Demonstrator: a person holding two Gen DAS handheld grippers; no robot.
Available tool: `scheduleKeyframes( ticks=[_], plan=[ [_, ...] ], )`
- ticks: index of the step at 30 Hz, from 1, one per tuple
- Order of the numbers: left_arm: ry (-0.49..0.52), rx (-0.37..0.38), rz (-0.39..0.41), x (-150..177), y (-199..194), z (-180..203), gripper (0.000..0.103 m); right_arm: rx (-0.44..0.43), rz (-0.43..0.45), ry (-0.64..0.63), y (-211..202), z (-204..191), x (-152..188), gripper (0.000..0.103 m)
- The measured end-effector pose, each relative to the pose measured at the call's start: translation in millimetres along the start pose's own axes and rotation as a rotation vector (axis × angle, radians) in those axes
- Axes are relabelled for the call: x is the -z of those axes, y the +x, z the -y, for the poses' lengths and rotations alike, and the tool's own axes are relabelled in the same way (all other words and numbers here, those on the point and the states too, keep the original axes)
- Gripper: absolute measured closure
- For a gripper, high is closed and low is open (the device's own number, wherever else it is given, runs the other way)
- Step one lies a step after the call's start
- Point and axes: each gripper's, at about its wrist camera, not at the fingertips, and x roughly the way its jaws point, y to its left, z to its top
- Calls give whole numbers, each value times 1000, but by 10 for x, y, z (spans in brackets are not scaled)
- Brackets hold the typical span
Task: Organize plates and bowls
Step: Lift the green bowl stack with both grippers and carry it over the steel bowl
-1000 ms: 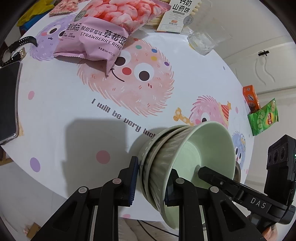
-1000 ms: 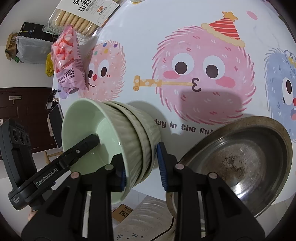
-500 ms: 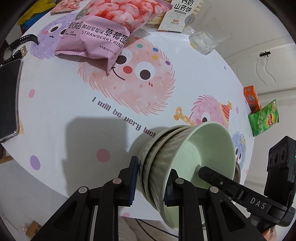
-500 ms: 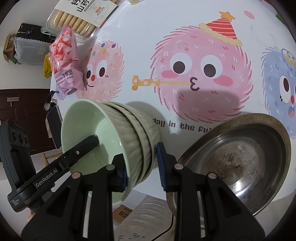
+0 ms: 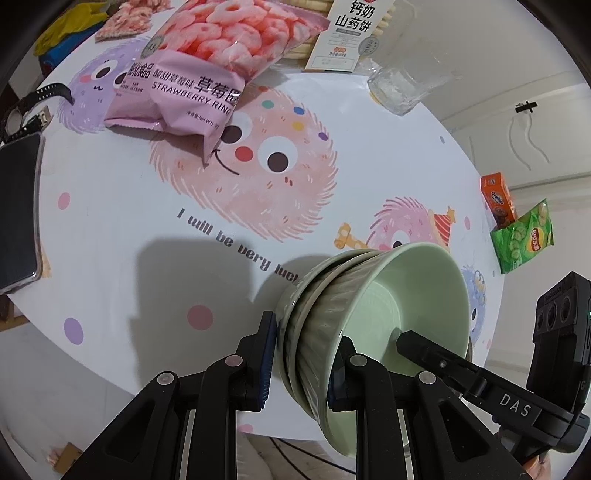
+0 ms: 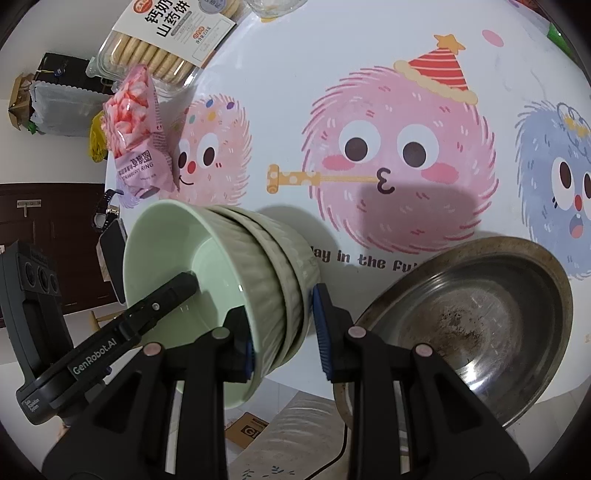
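Three nested pale green ribbed bowls (image 5: pixel 369 295) (image 6: pixel 258 266) are tipped on their side above the near edge of the cartoon-print table (image 5: pixel 110 240). My left gripper (image 5: pixel 301 365) is shut on the stack's rims, one pad outside and one inside the top bowl. My right gripper (image 6: pixel 284 339) is shut on the opposite side of the rims in the same way. Each view shows the other gripper's finger reaching into the top bowl. A worn steel plate (image 6: pixel 480 314) lies on the table edge just right of my right gripper.
At the far side lie a pink strawberry-ring snack bag (image 5: pixel 207 66), a biscuit box (image 5: pixel 351 29) and a clear glass (image 5: pixel 399 85). A phone (image 5: pixel 18 210) and a watch (image 5: pixel 37 107) sit at the left edge. A green chips bag (image 5: pixel 524 236) and an orange box (image 5: pixel 496 199) lie beyond the table.
The left wrist view has drifted slightly over the table. Both grippers keep the same hold on the bowl stack.
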Motion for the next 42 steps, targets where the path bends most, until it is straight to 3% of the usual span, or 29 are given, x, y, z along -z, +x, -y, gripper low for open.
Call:
scheduleKeyframes(
  ticks=[11,20,30,42],
  plan=[
    [55,3,24,-77,-199,343,83,-10,52,9,-326,20,-42,74],
    [149,21,34,-51,-326,915,83,-10,128,38,-832,201,-1,74],
    [244,32,-33,360,-141,1459,83,-1,162,123,-1237,760,356,74],
    [254,-5,-113,801,264,1460,83,-4,108,197,-1067,1319,773,74]
  ],
)
